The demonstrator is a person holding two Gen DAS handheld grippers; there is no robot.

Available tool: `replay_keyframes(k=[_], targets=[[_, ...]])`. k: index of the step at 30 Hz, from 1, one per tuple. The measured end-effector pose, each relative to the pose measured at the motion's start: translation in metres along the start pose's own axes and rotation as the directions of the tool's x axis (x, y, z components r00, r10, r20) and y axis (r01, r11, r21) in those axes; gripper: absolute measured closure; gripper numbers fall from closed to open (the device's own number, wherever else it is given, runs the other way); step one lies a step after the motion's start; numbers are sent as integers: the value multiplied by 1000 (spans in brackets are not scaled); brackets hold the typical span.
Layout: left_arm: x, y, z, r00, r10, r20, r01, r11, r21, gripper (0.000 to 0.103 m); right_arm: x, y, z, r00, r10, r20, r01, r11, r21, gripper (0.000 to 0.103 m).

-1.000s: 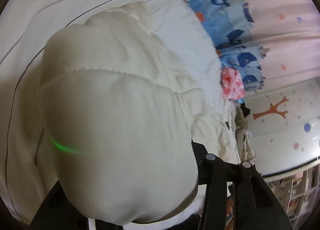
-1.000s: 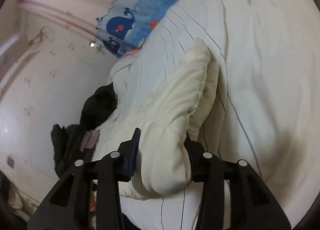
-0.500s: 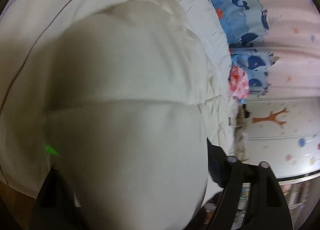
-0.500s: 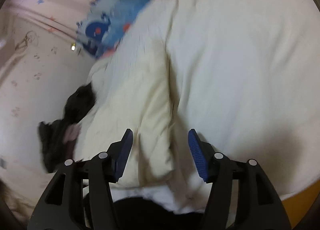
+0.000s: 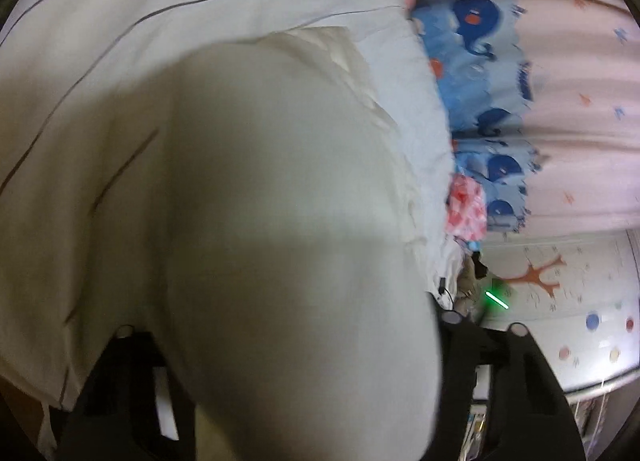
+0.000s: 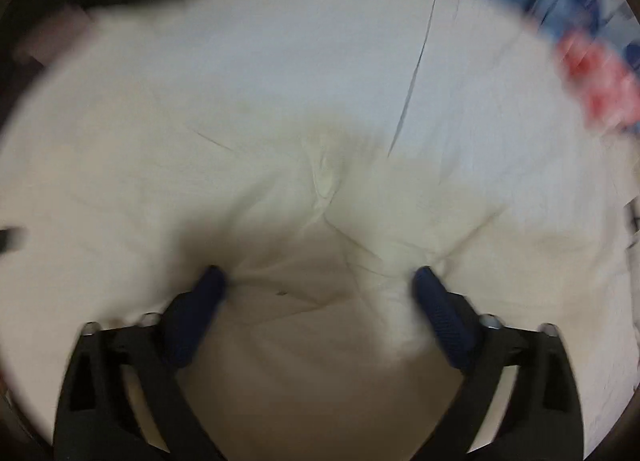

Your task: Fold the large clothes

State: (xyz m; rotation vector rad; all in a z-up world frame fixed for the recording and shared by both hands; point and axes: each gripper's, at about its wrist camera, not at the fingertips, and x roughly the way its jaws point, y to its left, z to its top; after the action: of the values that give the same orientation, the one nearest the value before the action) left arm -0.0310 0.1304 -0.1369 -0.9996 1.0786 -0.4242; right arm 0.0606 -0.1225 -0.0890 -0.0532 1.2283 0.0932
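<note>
Cream padded garment [image 5: 280, 221] is the thing getting folded here, and it's lying on a bed covered by a white sheet with thin dark stripes [image 5: 120, 41]. Going left to right: in the left wrist view a thick puffy bulk of it fills almost the whole middle, bulging up between the black fingers of the left gripper [image 5: 280, 341]. Those jaws sit roughly half open and have just been closing in a bit, with the fabric between them, but the pads are buried, so I honestly can't tell if they're pinching it or just straddling it. Off to the right there's a blue whale-print cloth [image 5: 480, 61], a pinkish curtain [image 5: 580, 121] and a wall with a tree sticker [image 5: 540, 277]. In the right wrist view the right gripper [image 6: 320, 289] points down onto the garment [image 6: 320, 201], jaws have just swung out wide, blue pads digging into the soft surface on either side, nothing clamped. My guess is one fold has just been laid down and let go, with more folds and some smoothing left. No brand, label or readable writing anywhere, and it's pretty blurry.
</note>
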Motion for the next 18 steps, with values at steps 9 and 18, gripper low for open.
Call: replay_keyframes(k=[9,18], targets=[[0,1,-1,1000,8,10,-8,1000,27,43,-74,42,-73,989,-78,123,98,982,-159,7],[-10,9,-1,1000,21,15,-21,999,41,43,-93,79,-119,976,-132,175,167,964,-205,8]])
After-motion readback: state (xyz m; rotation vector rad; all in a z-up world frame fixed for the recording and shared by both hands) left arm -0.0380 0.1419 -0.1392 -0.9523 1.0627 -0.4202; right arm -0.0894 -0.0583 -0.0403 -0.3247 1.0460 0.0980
